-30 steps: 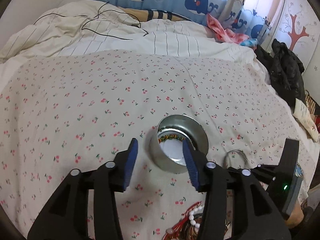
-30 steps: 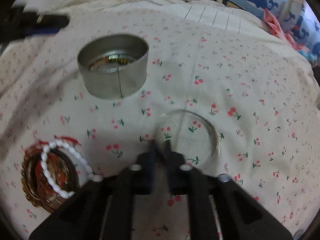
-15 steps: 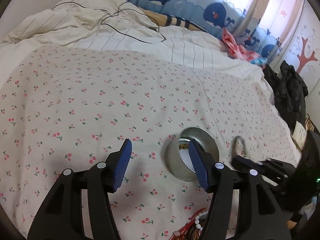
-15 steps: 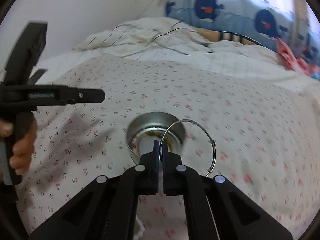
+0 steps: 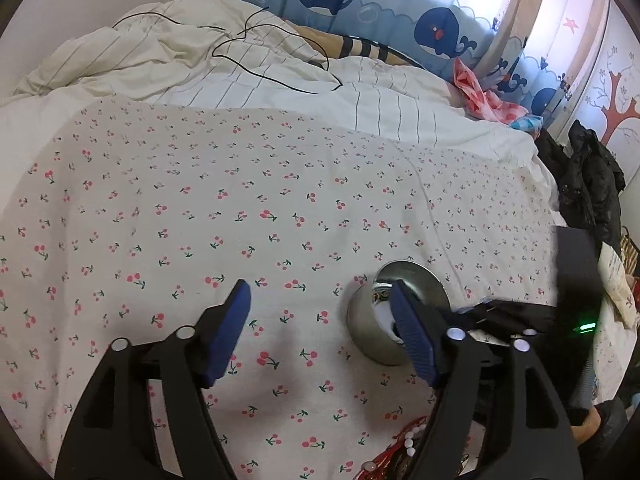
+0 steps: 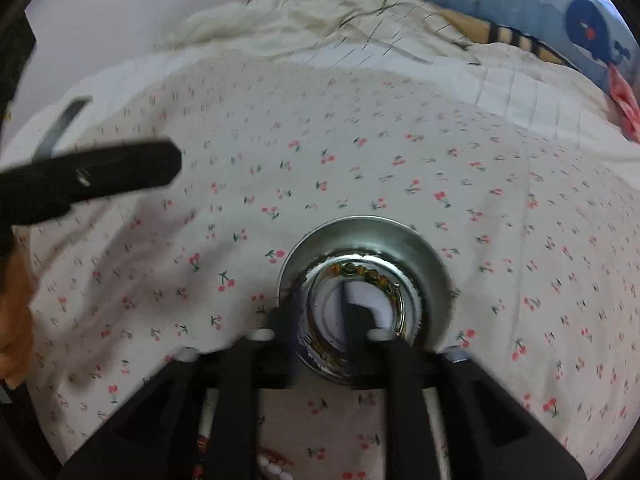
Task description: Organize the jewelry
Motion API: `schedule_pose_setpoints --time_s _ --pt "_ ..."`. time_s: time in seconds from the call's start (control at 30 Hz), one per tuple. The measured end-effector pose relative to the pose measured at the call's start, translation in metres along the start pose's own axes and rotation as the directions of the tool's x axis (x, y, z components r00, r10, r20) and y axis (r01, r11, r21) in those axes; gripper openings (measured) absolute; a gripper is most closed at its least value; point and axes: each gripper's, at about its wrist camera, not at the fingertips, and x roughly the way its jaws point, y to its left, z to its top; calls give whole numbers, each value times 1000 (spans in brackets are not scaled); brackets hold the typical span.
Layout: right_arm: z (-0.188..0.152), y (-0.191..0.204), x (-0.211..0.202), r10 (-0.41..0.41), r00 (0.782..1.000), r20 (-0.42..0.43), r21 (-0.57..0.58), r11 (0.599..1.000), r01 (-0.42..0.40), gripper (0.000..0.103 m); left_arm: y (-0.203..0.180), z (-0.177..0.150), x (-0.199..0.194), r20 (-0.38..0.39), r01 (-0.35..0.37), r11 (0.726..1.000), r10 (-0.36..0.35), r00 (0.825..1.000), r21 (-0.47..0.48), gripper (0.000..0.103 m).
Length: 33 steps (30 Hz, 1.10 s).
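We are hovering the right gripper (image 6: 320,320) right over the metal tin (image 6: 436,264) on the cherry-print bedsheet (image 6: 360,160), and its jaws have just been opening, parting over the tin's mouth with nothing between them. Inside the tin we are seeing a beaded bracelet (image 6: 384,278) curled around the bottom; the picture is blurred, so we cannot tell whether a thin wire ring lies in there too. Our left gripper (image 5: 320,312) is hanging just left of the tin (image 5: 368,340), its jaws also having just been opening, wide and empty, blue pads (image 5: 228,332) clear of the sheet. More jewelry (image 5: 404,444), white beads and red cord, is lying near us.
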Motion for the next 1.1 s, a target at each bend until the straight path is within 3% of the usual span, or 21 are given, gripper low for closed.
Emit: schedule_pose_setpoints --time_s 0.03,0.1,0.2,0.3,0.37,0.47,0.67,0.73,0.87,0.97,1.1 --pt "-7 -3 -17 0 999 36 18 1000 -1 52 -1 -1 0 -6 -6 1000 6 1000 12 73" --pt "-23 -8 -39 49 998 40 36 998 -50 52 -5 -3 0 -15 -17 999 18 1000 41 74" --pt "-61 -10 -55 77 997 -32 -1 997 -77 52 -13 -10 -1 -38 -31 994 35 999 106 75" --pt "-91 -16 -50 92 990 -108 15 996 -90 41 -20 -32 -6 -67 -20 986 32 997 166 82" --pt "-100 -18 -37 103 983 -151 35 995 -99 29 -21 -49 -4 -106 -12 981 33 994 194 84" --pt "-103 -12 -26 88 980 -181 6 996 -89 19 -19 -74 -1 -194 41 977 1 981 210 84" --pt "-104 1 -20 84 978 -193 -32 995 -92 19 -23 -102 -23 -240 180 955 -122 963 235 84" --pt "-105 9 -14 42 977 -211 -81 995 -60 19 -25 -108 -23 -258 201 952 -140 956 229 84" --pt "-110 17 -14 -125 978 -166 -190 977 92 11 -40 -117 -18 -300 228 939 -146 943 258 85" --pt "-107 6 -22 -105 983 -148 -131 988 85 8 -55 -128 -18 -309 251 916 -152 939 312 85" --pt "-105 -13 -27 -169 975 -148 -89 984 157 8 -72 -142 -10 -334 242 894 -112 936 378 85"
